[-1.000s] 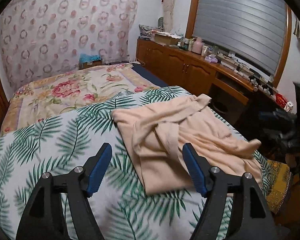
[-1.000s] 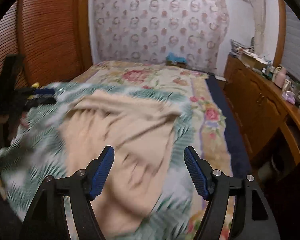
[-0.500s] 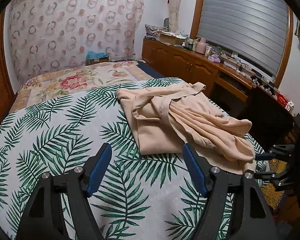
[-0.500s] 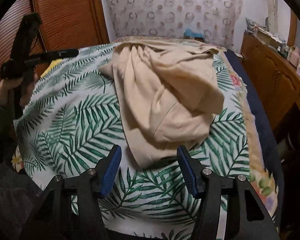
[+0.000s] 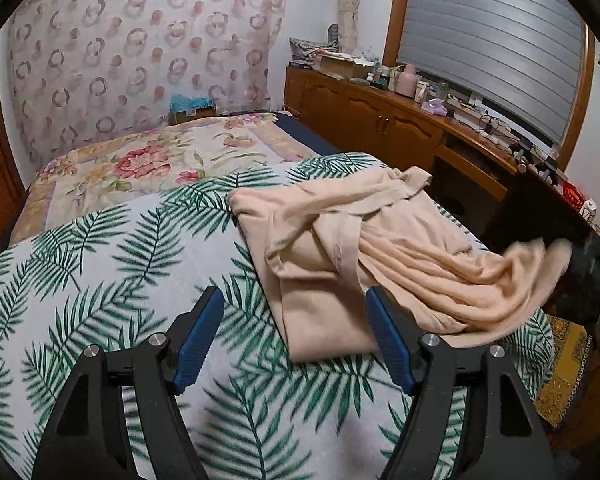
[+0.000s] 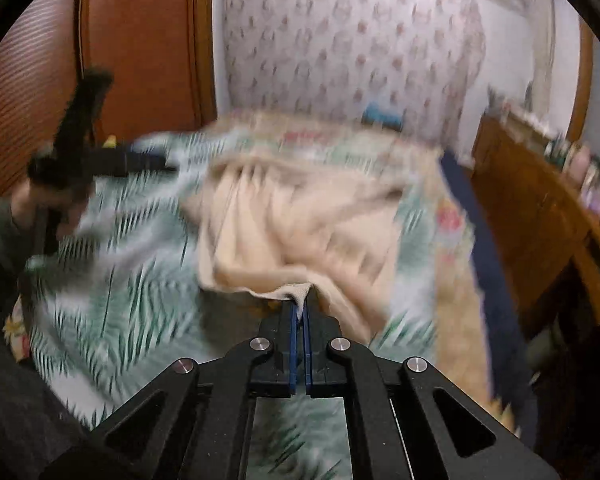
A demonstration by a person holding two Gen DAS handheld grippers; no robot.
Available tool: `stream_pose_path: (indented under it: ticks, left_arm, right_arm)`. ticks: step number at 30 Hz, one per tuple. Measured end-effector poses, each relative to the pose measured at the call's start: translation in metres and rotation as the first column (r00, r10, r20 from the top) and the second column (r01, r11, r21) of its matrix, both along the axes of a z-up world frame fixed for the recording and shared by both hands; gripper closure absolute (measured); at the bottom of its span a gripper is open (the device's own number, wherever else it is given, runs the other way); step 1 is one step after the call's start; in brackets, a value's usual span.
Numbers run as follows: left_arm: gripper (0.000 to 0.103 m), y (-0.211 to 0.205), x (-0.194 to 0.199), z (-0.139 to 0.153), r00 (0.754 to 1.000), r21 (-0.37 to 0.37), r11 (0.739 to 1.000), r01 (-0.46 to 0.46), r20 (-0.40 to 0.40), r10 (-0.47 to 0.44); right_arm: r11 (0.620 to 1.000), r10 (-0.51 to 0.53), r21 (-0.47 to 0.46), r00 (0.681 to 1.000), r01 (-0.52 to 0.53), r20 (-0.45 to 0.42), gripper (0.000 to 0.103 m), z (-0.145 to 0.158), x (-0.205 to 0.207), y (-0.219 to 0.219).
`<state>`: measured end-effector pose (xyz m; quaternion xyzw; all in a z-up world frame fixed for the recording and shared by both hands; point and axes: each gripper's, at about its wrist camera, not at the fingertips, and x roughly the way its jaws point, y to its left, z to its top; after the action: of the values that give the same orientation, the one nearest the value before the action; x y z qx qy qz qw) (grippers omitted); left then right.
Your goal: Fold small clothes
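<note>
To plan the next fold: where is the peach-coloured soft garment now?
The peach-coloured soft garment lies crumpled on the palm-leaf bedspread, right of centre in the left wrist view; the right gripper pinches its near edge.

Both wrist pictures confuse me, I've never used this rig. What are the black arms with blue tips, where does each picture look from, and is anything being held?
There is no robot. A person holds a two-finger gripper in each hand, with a wide-angle camera on each looking forward along its fingers. The black arms with blue pads are those fingers.

The left wrist view shows the left gripper open and empty above a bed with a palm-leaf sheet. A crumpled peach garment lies on it.

The right wrist view is blurred. The right gripper is shut on the near edge of the peach garment, fabric pinched between its pads. At the left of that view you see the person's hand with the other gripper.
</note>
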<state>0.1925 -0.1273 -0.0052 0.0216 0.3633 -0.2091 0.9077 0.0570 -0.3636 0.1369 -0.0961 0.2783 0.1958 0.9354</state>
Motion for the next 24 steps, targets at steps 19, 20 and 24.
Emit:
stream_pose_path:
  ticks: [19, 20, 24]
  left_arm:
    - [0.029, -0.023, 0.049, -0.018, 0.988, -0.014, 0.993, 0.121, -0.099, -0.121]
    - [0.029, -0.026, 0.048, -0.017, 0.986, -0.018, 0.991, 0.131, -0.099, -0.133]
    - [0.029, -0.044, 0.051, -0.02, 0.978, 0.016, 0.983, 0.183, -0.101, -0.18]
  right_arm:
    - [0.982, -0.19, -0.003, 0.977, 0.191, -0.091, 0.101, -0.017, 0.186, -0.012]
    - [0.981, -0.194, -0.002, 0.976, 0.195, -0.096, 0.101, -0.015, 0.187, -0.017]
    - [0.982, -0.188, 0.004, 0.976, 0.189, -0.107, 0.101, -0.01, 0.193, -0.022]
